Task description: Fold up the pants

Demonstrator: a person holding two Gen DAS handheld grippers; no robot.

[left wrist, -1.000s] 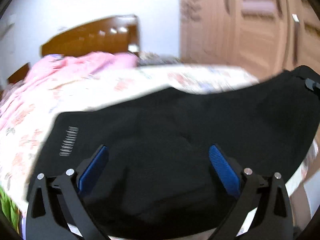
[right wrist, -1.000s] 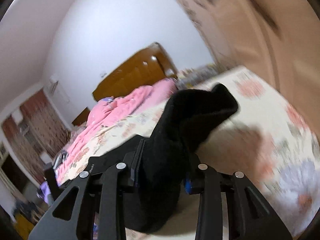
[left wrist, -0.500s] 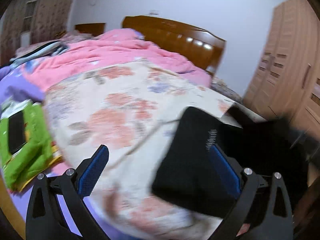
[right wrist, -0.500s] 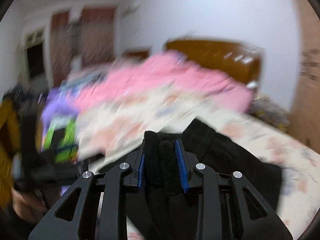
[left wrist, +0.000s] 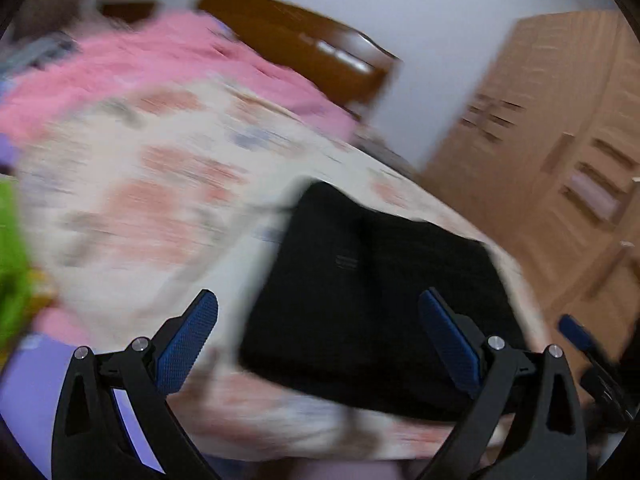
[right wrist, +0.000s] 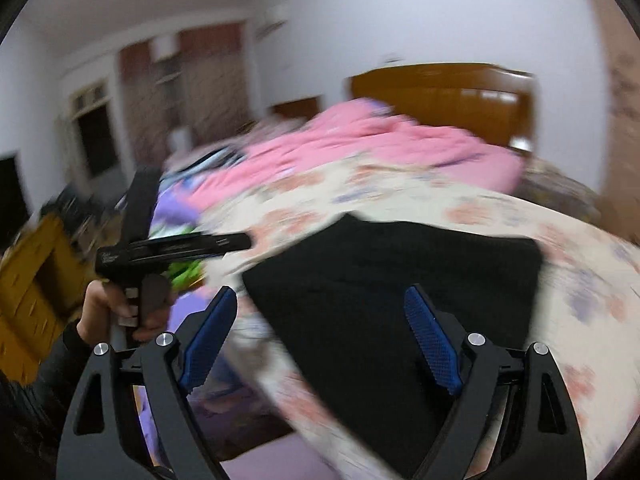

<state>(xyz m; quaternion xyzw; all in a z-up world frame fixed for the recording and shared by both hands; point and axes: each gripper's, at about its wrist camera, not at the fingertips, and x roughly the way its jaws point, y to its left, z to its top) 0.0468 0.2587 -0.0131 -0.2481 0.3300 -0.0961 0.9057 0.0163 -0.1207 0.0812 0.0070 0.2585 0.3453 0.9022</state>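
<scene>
Black fingers (left wrist: pixel 448 344) with blue pads, silver screws.

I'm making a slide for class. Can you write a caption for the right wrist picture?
Open right gripper above folded black pants lying on the flowery bed.

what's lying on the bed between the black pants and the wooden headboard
In the right wrist view, floral bedsheet comes first beyond the black pants, then a rumpled pink quilt piled against the wooden headboard.

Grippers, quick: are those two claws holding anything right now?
Left gripper: open, holding nothing.
Right gripper: open, holding nothing; the pants lie folded on the bed.
</scene>
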